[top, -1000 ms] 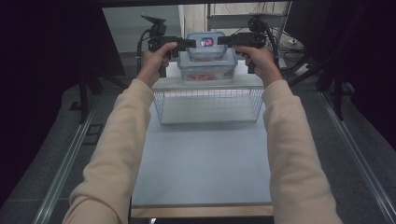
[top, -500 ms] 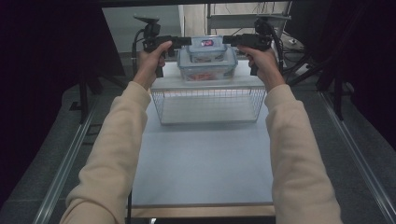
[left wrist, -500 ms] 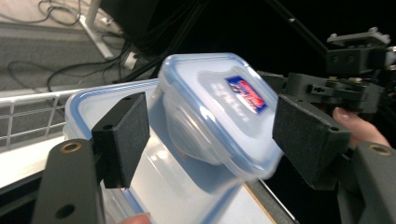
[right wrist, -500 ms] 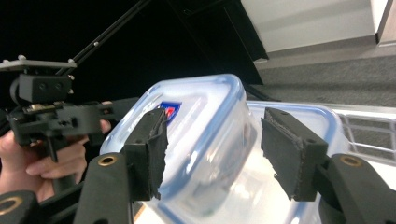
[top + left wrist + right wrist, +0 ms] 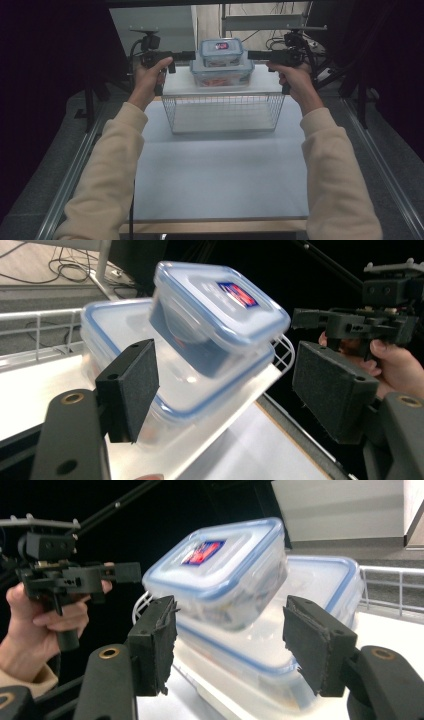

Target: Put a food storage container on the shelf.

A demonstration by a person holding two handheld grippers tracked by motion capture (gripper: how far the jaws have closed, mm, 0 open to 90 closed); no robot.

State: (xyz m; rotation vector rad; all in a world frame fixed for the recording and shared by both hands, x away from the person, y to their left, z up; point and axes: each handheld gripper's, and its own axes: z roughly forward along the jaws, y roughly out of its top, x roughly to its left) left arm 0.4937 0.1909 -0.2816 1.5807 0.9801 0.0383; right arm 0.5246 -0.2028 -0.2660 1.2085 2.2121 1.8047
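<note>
A small clear container with a blue-rimmed lid [image 5: 221, 51] sits on a larger one [image 5: 221, 75] at the table's far end. My left gripper [image 5: 188, 55] hangs just left of the stack and my right gripper [image 5: 254, 55] just right of it. Both are open and level, and their jaws have just been opening. In the left gripper view the small container [image 5: 220, 310] and large container [image 5: 190, 390] lie ahead of the left gripper [image 5: 232, 390], untouched. In the right gripper view the right gripper [image 5: 235, 645] frames the small container [image 5: 220, 575] and large container [image 5: 310, 590] without contact.
A wire basket [image 5: 225, 112] stands on the white table [image 5: 220, 170] just in front of the stack. Metal rails run along both table sides. Stands and cables crowd the dark area behind. The opposite hand's gripper [image 5: 360, 322] [image 5: 65, 575] appears in each gripper view.
Both grippers were against the sides of the stacked containers. They have since drawn apart sideways, left hand leftward and right hand rightward, with wider jaws. The stack stays in place.
</note>
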